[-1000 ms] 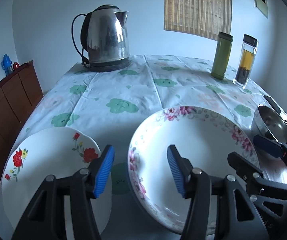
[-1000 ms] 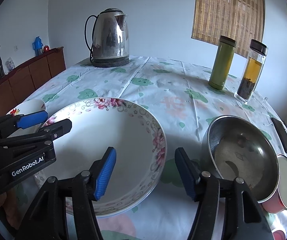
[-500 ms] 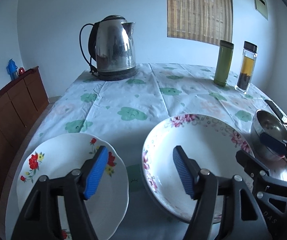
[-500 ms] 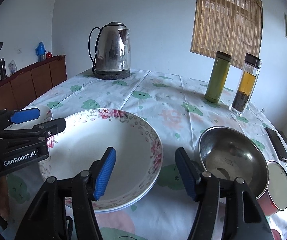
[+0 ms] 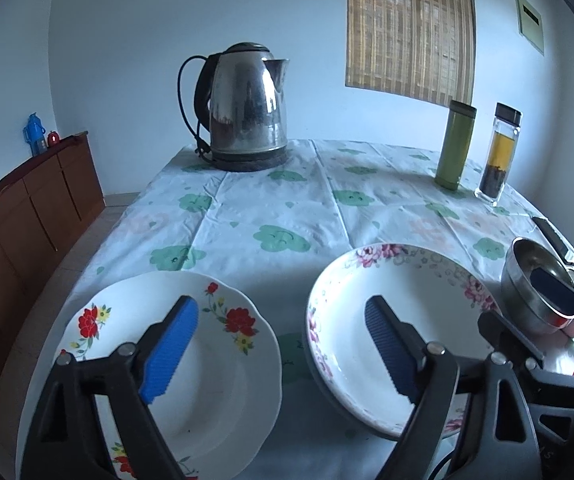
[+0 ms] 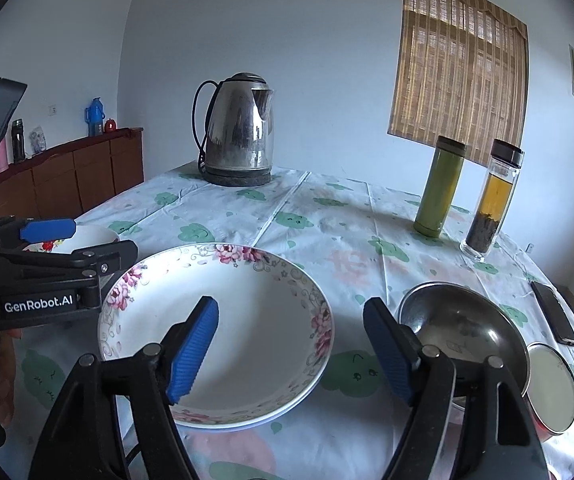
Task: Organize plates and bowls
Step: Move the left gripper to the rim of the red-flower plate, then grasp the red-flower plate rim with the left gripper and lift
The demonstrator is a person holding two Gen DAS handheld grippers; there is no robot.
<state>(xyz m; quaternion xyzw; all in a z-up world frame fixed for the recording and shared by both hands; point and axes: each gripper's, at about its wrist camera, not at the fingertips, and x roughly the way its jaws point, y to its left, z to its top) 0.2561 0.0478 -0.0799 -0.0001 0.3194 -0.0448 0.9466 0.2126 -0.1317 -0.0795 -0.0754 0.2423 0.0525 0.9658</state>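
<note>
1. Grippers, two: the left gripper (image 5: 283,344) and the right gripper (image 6: 291,346), both with jaws wide and opening, nothing between the blue pads, hovering over the table (image 5: 247,216).
2. Plates, two: a red-flowered plate (image 5: 191,364) under the left gripper, and just beside it to the right a pink-rimmed plate (image 6: 247,312), below both grippers, apart from their fingers.
3. Bowls, two: a steel bowl (image 6: 467,324) right of the pink-rimmed plate, with a red bowl (image 6: 555,388) touching it.
4. One phone (image 6: 553,312) near the right edge.
5. Bottles, two: a green bottle (image 6: 439,188) and a glass bottle (image 6: 491,200), farther back.
6. One kettle (image 5: 247,108) at the far end.
</note>
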